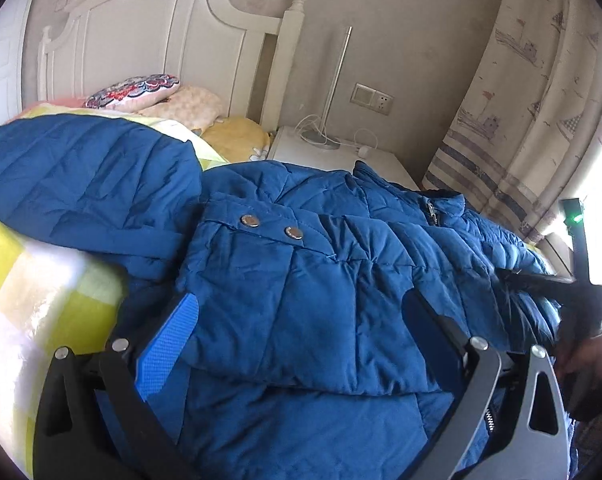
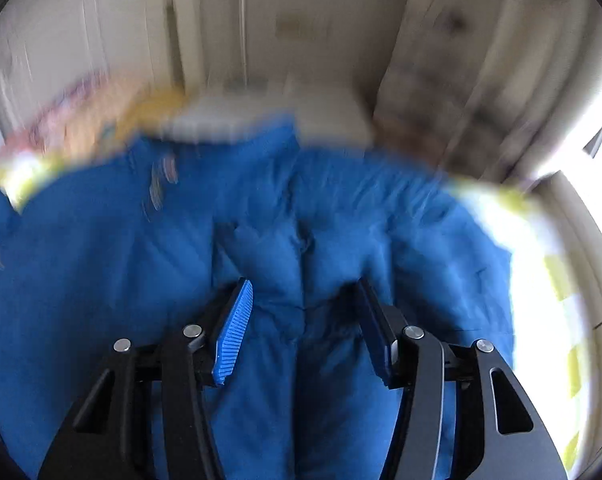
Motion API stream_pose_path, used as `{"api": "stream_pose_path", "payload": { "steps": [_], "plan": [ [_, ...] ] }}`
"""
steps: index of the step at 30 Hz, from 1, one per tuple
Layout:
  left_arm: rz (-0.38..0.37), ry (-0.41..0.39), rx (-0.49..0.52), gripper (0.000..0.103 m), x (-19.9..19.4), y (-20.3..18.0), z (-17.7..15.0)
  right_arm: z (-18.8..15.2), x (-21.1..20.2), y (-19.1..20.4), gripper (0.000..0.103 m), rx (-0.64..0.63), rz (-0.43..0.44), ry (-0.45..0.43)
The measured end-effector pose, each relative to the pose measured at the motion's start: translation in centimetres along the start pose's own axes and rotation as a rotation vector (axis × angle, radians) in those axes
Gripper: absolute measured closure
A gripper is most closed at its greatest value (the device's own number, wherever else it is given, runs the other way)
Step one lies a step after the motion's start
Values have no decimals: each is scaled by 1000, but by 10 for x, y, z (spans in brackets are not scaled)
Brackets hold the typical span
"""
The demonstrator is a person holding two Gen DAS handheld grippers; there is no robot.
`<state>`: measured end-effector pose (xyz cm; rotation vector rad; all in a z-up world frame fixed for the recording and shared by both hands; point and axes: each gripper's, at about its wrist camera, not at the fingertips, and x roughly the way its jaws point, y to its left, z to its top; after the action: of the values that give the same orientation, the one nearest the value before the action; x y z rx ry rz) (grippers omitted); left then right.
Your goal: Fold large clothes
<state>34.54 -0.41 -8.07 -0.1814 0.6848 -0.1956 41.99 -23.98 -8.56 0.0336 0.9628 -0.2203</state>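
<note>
A big blue quilted puffer jacket point(image 1: 301, 280) lies spread on the bed. One sleeve cuff with two metal snaps point(image 1: 271, 227) is folded across its body. My left gripper point(image 1: 301, 308) is open, its blue-padded fingers point(image 1: 169, 344) wide apart, resting on the jacket on either side of the folded sleeve. My right gripper shows at the far right in the left wrist view point(image 1: 541, 280), low over the jacket's right side. In the blurred right wrist view the right gripper point(image 2: 301, 300) is open, with a puffy ridge of the jacket point(image 2: 293, 248) between its fingers.
A yellow-and-white checked blanket point(image 1: 41, 292) covers the bed. Pillows point(image 1: 173, 100) lie against a white headboard point(image 1: 141, 28). A white nightstand point(image 1: 341, 156) with a lamp and cables stands beyond the jacket. A patterned curtain point(image 1: 521, 112) and a bright window are at the right.
</note>
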Motion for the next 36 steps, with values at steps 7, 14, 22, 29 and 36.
{"api": "stream_pose_path", "payload": {
  "steps": [7,14,22,29,36],
  "plan": [
    [12,26,17,2,6,-3,0,12,-2,-10,51,89,30,-62],
    [-11,28,-18,2,7,3,2,9,-17,-9,47,93,40,-90],
    [-9,39,-16,2,9,3,3,-16,0,-76,26,196,-35,11],
    [1,46,-9,2,11,3,3,-51,-64,-56,15,76,-6,-143],
    [-8,46,-18,2,12,4,2,-81,-76,-51,14,107,-58,-63]
  ]
}}
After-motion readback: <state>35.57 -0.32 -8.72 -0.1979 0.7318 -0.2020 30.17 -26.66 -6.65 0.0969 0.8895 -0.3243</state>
